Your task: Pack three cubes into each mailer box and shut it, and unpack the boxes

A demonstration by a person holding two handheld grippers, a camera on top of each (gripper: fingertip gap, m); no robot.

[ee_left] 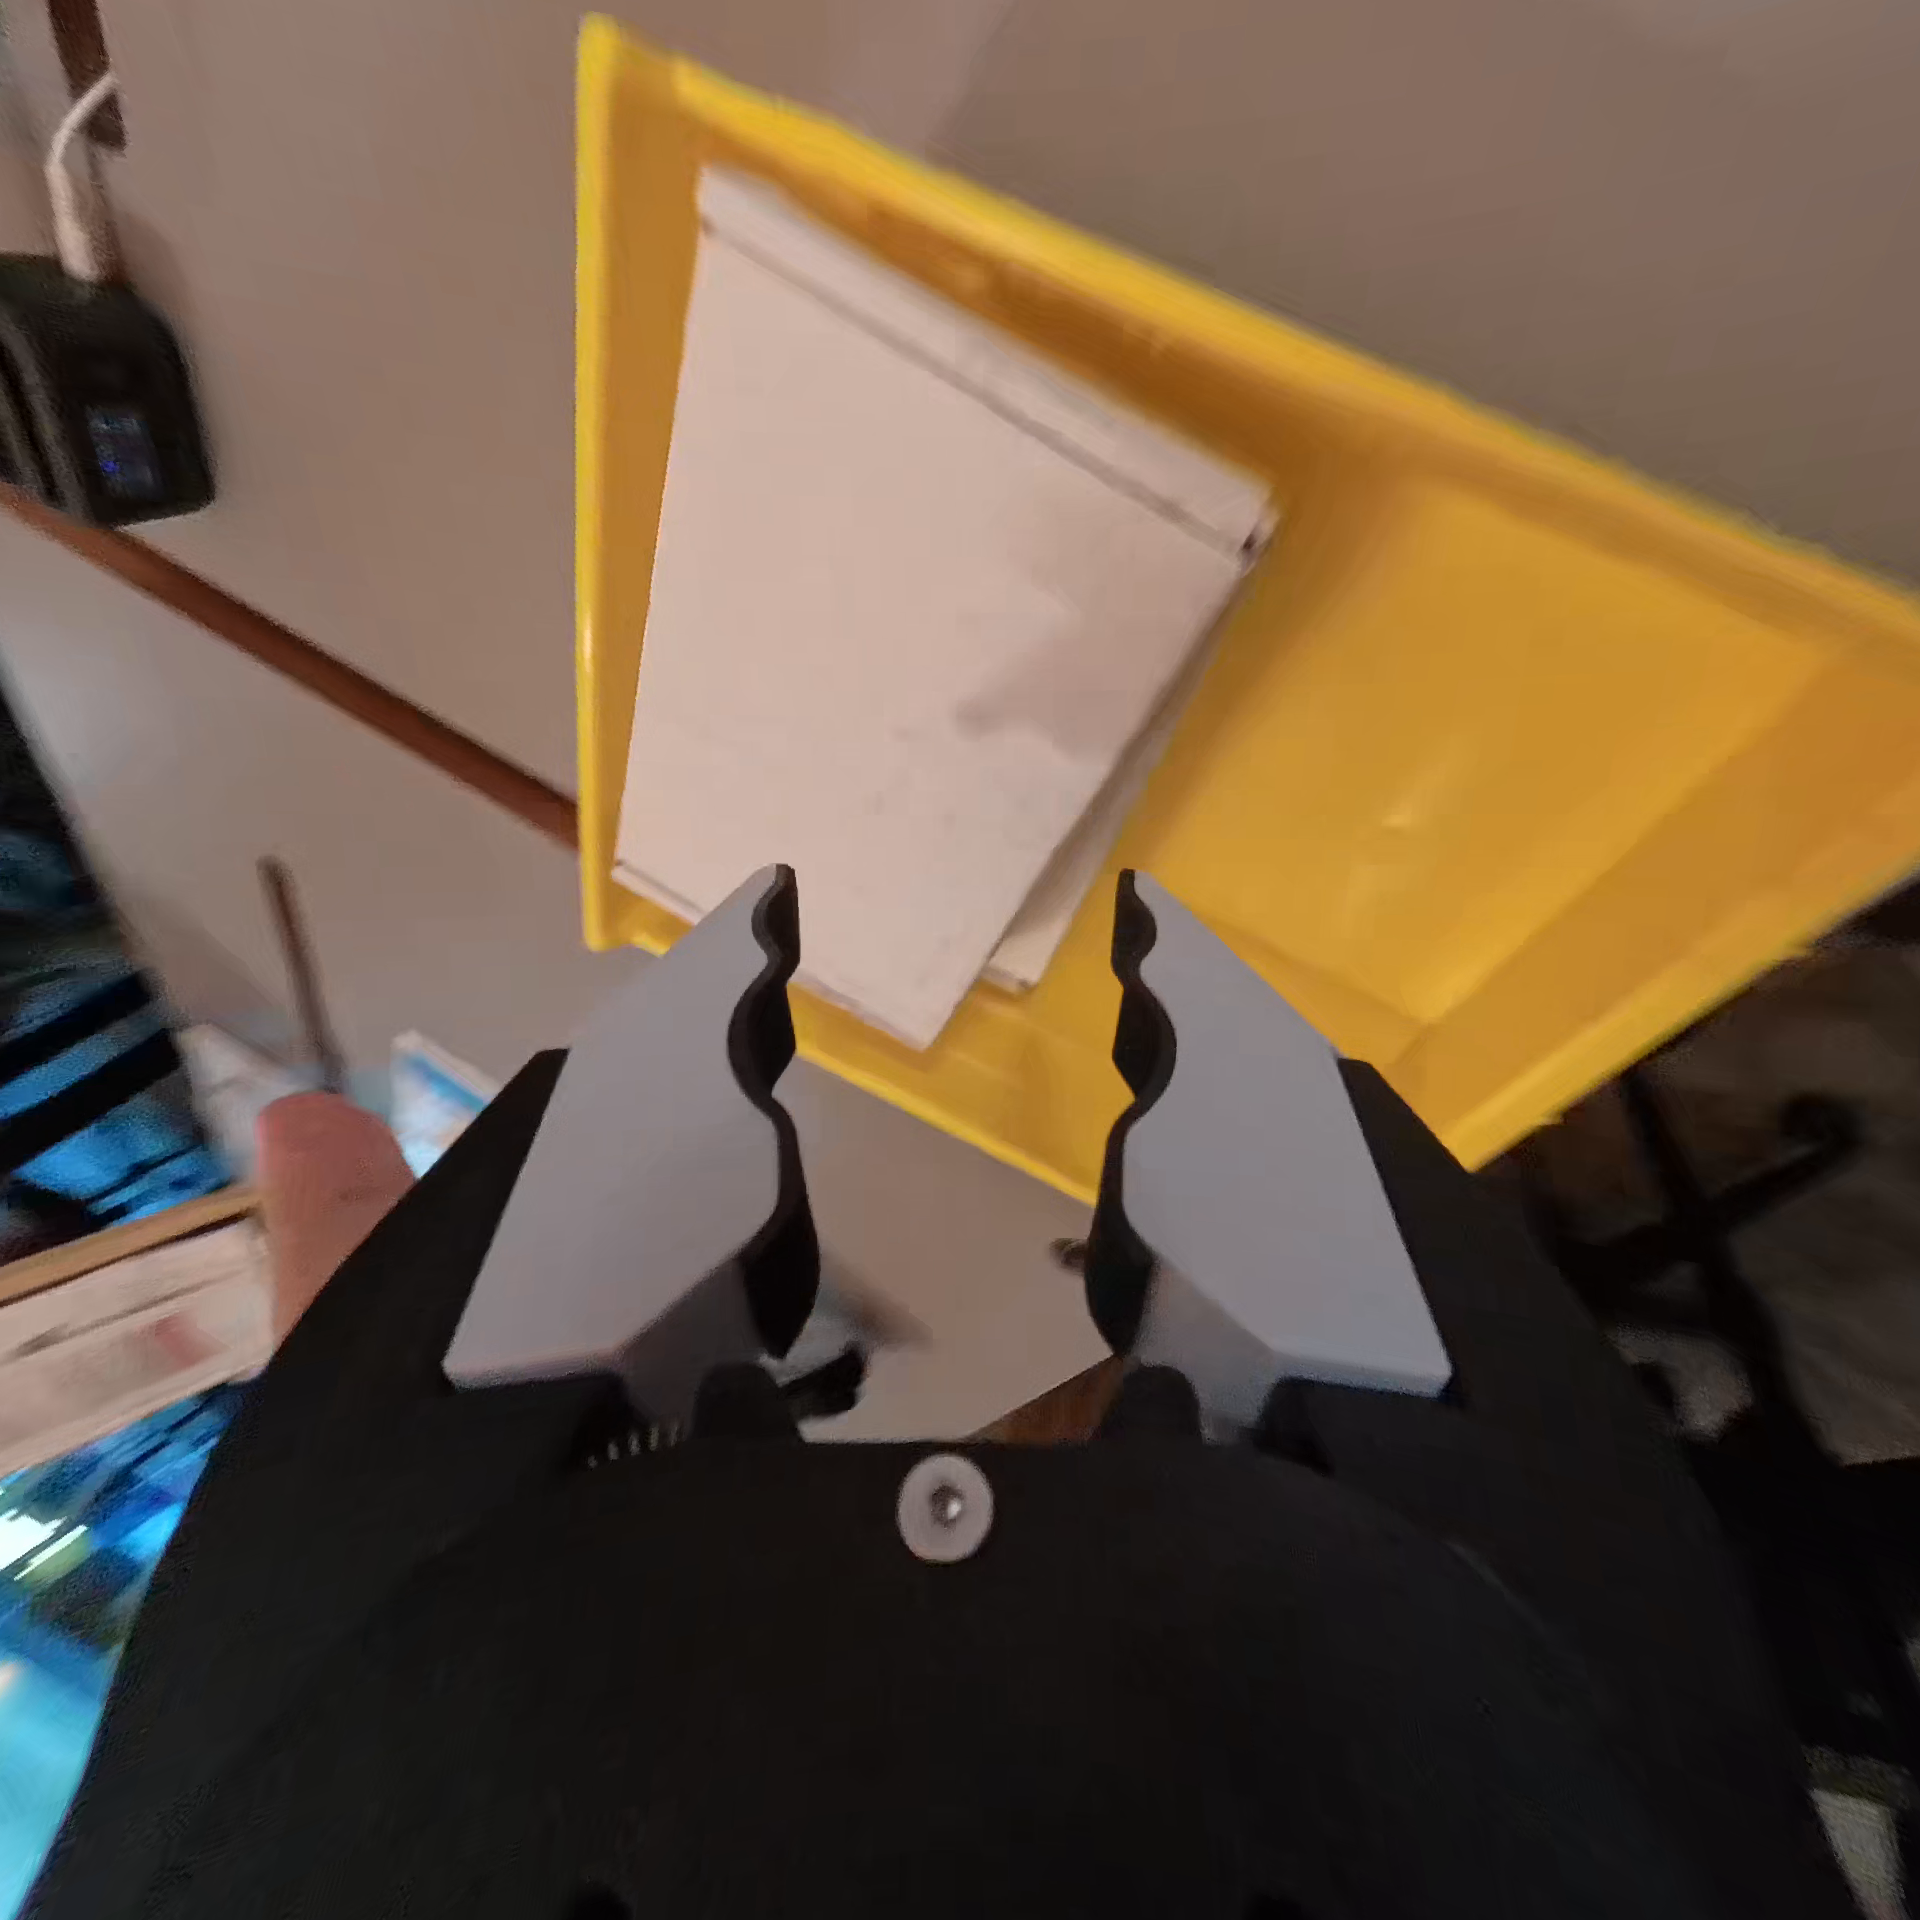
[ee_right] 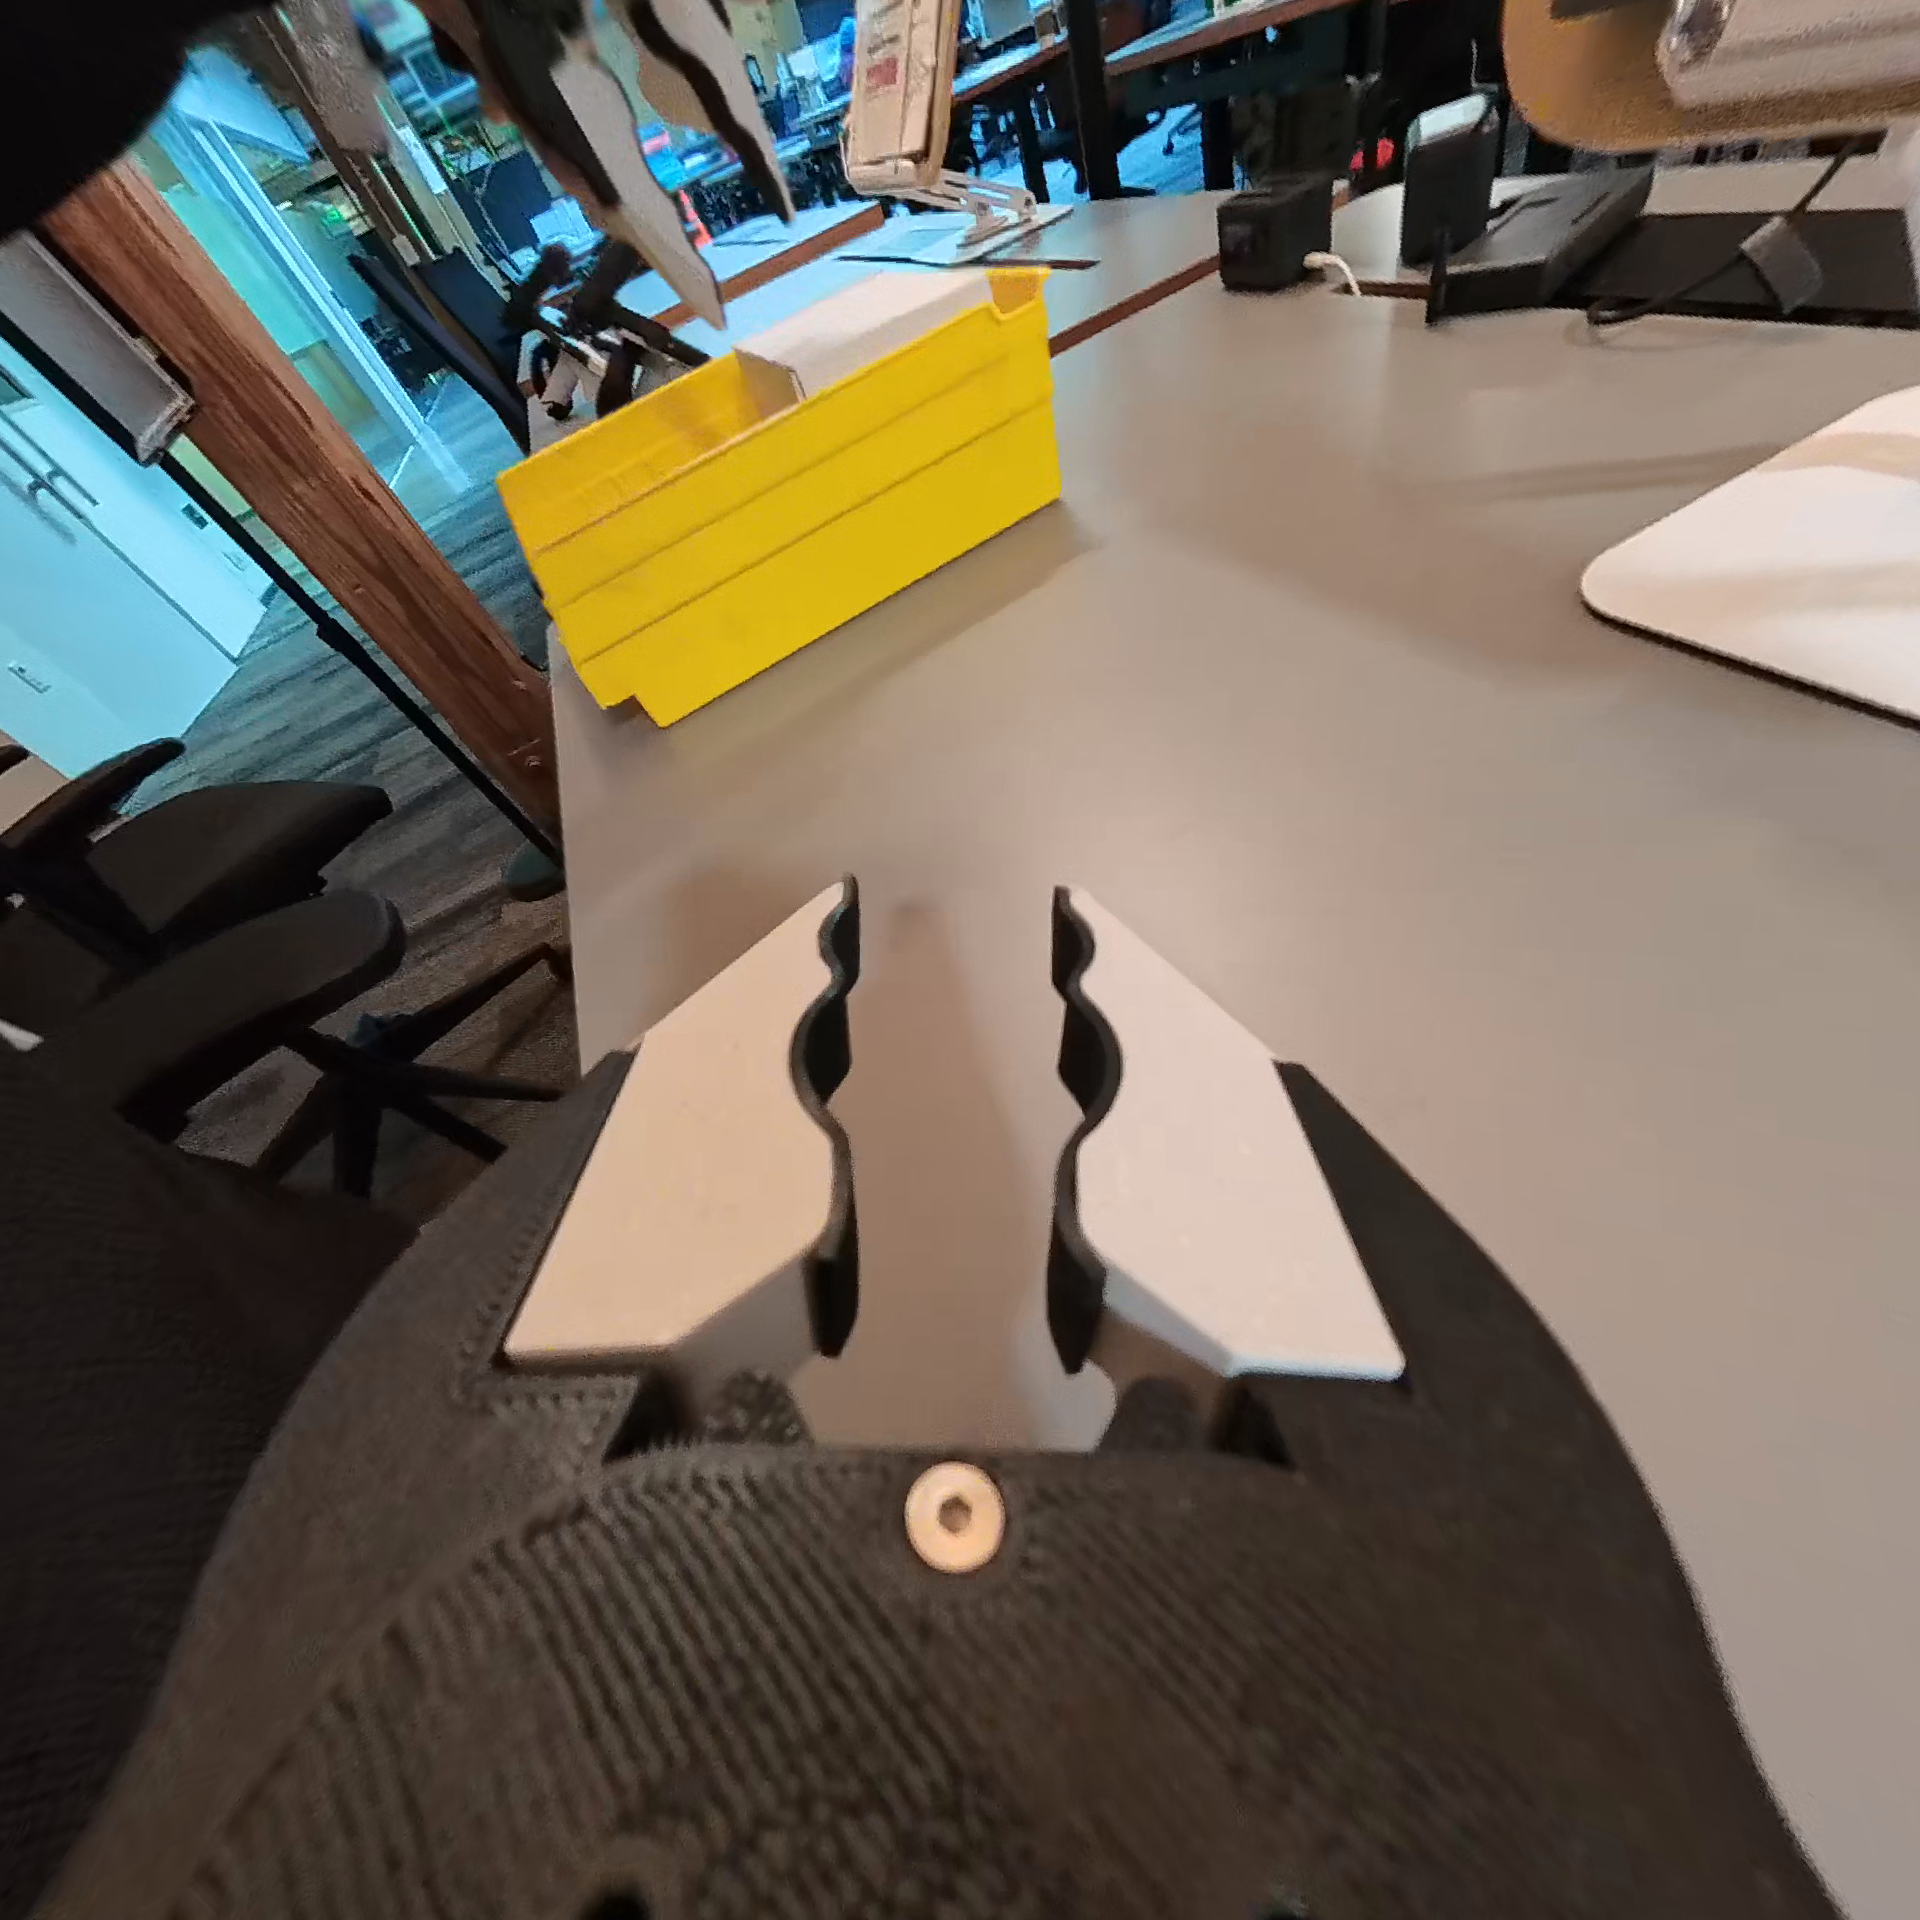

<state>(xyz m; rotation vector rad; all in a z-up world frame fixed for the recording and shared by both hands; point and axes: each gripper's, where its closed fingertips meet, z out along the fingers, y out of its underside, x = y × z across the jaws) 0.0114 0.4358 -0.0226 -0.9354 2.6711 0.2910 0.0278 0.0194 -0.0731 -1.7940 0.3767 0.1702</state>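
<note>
Grey tabletop (ee_right: 1351, 831) before me, wooden post (ee_right: 312, 499) at its left edge, black office chairs (ee_right: 208, 883) beside the post, glass partitions beyond.

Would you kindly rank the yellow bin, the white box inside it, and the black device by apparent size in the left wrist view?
1. Yellow bin
2. White box
3. Black device, though it sits farther off and is cut by the frame edge, so its rank is unsure.
</note>
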